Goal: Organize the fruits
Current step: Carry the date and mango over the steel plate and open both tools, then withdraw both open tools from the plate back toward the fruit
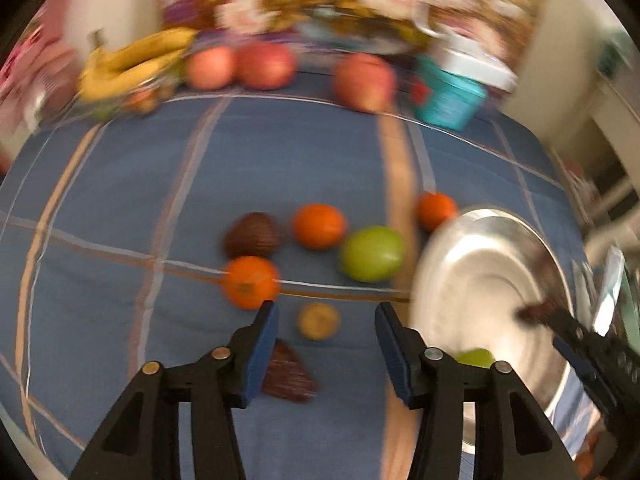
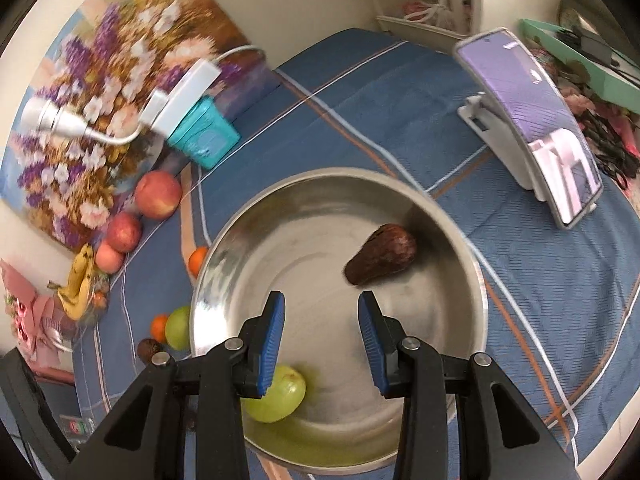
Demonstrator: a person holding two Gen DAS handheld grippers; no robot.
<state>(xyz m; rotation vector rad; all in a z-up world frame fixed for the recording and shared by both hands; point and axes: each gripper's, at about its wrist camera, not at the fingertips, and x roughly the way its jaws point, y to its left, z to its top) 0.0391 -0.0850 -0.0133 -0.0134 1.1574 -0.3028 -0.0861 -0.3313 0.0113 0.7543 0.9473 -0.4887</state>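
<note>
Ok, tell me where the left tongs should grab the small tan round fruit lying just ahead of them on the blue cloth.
Grip the small tan round fruit across its middle, coming straight down from above. It sits apart from the neighbouring oranges, between the open left tongs.

Bedsheet (image 2: 560, 300): blue, white/orange stripe grid. Bowl (image 2: 478, 280): silver. In bowl: green fruit (image 2: 286, 396), dark brown fruit (image 2: 384, 252). Outside: orange oranges (image 1: 318, 226), yellow bananas (image 1: 132, 62). Gripper pads (image 2: 276, 336): blue.
</note>
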